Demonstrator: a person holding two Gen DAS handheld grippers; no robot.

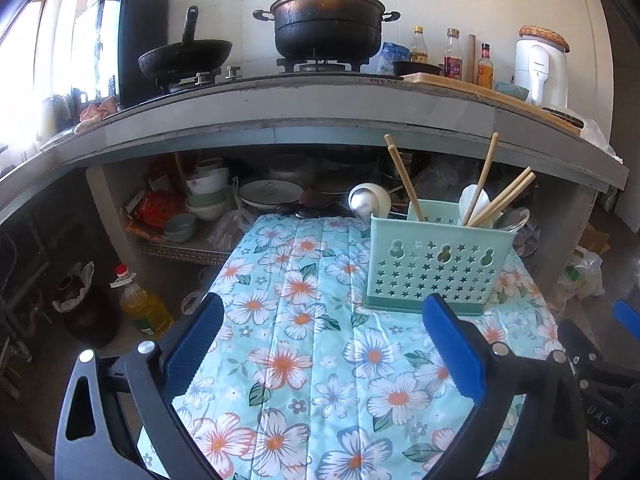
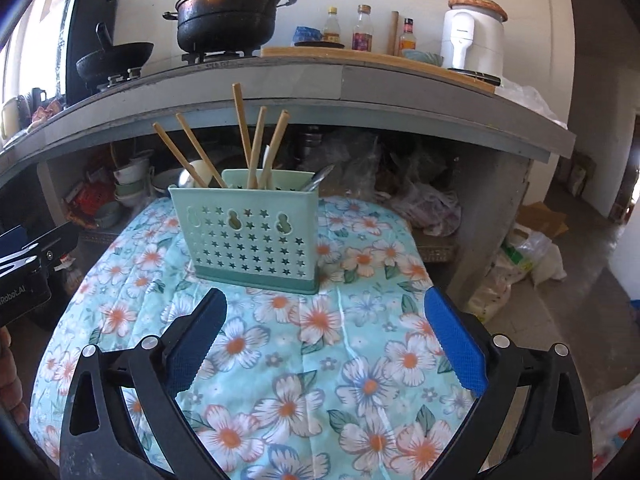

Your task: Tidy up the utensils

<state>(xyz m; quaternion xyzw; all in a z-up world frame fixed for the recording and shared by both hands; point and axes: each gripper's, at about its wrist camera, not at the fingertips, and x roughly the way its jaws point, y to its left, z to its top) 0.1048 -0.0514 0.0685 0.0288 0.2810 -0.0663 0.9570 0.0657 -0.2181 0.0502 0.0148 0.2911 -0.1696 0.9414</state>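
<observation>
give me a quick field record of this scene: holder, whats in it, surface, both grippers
holder: mint green utensil holder with star cutouts, upright on the cloth
contents: wooden chopsticks, a white spoon, metal utensils
surface: floral tablecloth, nothing loose seen on it
left gripper: open, nothing between its fingers, short of the holder
right gripper: open wide, nothing between its fingers, short of the holder
background: black pot on the stove
</observation>
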